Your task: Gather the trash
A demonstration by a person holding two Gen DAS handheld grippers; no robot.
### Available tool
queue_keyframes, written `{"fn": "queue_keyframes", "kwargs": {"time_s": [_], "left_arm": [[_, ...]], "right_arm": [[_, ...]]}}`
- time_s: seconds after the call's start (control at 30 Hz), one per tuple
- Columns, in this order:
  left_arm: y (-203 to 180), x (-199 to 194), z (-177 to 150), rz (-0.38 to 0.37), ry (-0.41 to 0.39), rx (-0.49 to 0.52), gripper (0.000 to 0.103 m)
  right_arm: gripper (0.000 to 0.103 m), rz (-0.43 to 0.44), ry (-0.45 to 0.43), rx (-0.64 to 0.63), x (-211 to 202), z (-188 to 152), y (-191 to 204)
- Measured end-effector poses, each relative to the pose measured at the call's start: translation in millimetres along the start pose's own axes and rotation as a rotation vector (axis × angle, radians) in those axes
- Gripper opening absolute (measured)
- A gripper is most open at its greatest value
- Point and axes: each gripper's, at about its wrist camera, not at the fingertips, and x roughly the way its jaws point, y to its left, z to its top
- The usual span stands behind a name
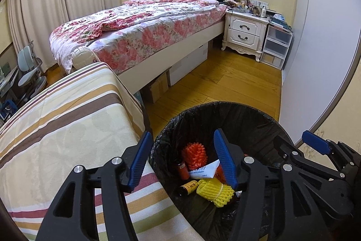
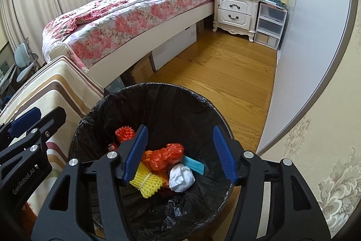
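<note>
Right now both grippers—left gripper (image 1: 182, 157), right gripper (image 2: 180, 151)—hang spread w/ nothing between them over the bin (image 2: 203, 103). Trash lies inside: yellow foam net (image 2: 146, 183), white wad (image 2: 181, 176)—light, squashy; I'd pinch mid-bulk. Beyond, the bed (image 2: 126, 17).

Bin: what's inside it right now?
The bin holds yellow foam netting, an orange plastic bag, a white wad, a teal piece, an orange spiky ball, a milk powder sachet and two small bottles. Anything beneath them is covered.
</note>
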Motion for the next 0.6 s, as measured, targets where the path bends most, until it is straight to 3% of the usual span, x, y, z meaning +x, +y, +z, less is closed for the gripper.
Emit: {"fn": "queue_keyframes", "kwargs": {"time_s": [0.2, 0.37, 0.6], "left_arm": [[3, -4, -1, 0.013, -0.016, -0.017, 0.069], [6, -8, -1, 0.026, -0.03, -0.027, 0.074], [11, -15, -2, 0.059, -0.049, -0.029, 0.079]], "right_arm": [[0.068, -0.016, -0.016, 0.001, -4, 1, -2], [0.077, -0.027, -0.031, 0.005, -8, 2, -2], [0.082, -0.037, -0.042, 0.007, -13, 2, -2]]}}
